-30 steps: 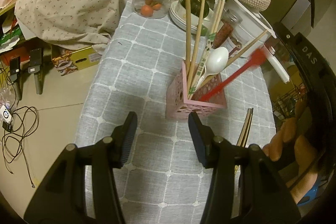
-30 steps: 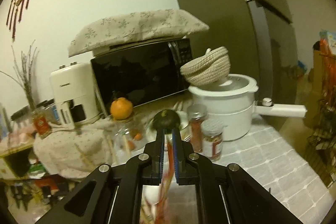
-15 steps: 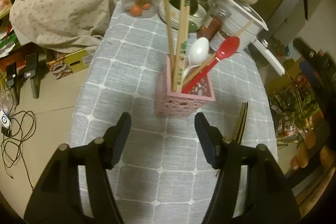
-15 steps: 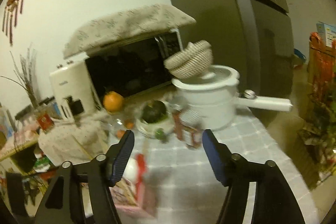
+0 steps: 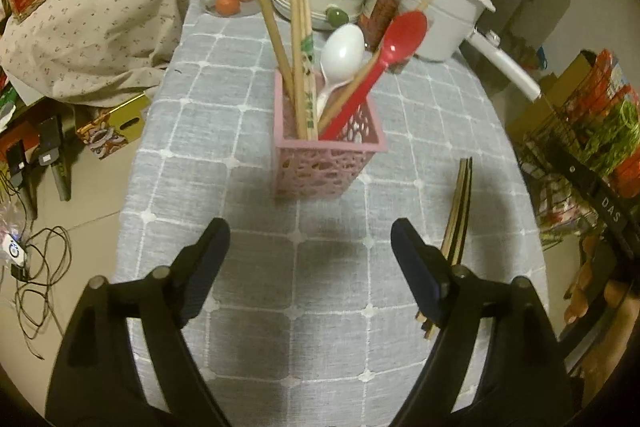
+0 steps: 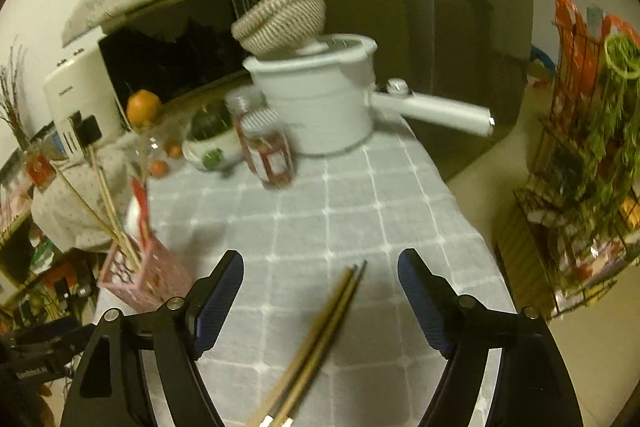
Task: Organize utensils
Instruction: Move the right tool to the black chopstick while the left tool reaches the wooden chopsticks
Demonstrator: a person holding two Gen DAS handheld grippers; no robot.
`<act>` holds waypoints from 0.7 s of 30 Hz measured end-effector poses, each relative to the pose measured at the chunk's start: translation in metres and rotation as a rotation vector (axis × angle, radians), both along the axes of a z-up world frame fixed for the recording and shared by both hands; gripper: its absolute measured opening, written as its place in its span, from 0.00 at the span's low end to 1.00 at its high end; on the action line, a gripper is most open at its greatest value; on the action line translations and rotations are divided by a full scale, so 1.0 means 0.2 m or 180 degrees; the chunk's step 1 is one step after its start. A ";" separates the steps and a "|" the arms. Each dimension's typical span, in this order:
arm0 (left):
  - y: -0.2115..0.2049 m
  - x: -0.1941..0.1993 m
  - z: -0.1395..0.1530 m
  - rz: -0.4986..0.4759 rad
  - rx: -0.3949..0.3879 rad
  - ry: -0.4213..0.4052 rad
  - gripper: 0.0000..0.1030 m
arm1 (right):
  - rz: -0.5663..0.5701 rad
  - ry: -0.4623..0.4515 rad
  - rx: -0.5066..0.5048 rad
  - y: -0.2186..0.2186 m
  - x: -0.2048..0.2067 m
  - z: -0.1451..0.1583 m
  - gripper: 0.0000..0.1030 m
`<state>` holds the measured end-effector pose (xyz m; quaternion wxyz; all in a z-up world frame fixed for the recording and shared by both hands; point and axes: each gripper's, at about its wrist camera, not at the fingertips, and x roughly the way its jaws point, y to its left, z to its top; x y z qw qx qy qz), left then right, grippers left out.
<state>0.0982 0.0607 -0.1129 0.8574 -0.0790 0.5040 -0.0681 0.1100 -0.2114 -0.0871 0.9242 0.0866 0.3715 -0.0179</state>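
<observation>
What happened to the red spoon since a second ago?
The right gripper let go of the red plastic spoon, now standing in the pink lattice holder, and swung toward the dark chopsticks on the table. Both grippers' jaws are opening, with nothing held. The holder stayed put.

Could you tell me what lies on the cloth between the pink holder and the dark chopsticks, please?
Nothing: in the left wrist view only bare checked tablecloth separates the pink holder from the dark chopsticks.

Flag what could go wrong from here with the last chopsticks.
The dark chopsticks lie flat on the tablecloth, so the opening right hand-held gripper may catch cloth or only one stick. The pink holder already carries tall leaning utensils and the red spoon; a bump could tip it.
</observation>
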 end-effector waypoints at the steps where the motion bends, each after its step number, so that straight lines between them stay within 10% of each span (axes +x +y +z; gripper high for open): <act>1: -0.01 0.00 -0.01 -0.0021 0.0031 0.0010 0.81 | -0.0012 0.0068 0.0024 -0.02 0.01 -0.03 0.82; 16: -0.18 0.05 -0.13 -0.0283 0.0034 0.0345 0.83 | -0.0276 0.1391 0.0357 -0.26 0.27 -0.50 0.80; 21: -0.23 0.07 -0.15 -0.0328 0.0084 0.0377 0.83 | -0.0132 0.1471 0.0226 -0.20 0.32 -0.56 0.45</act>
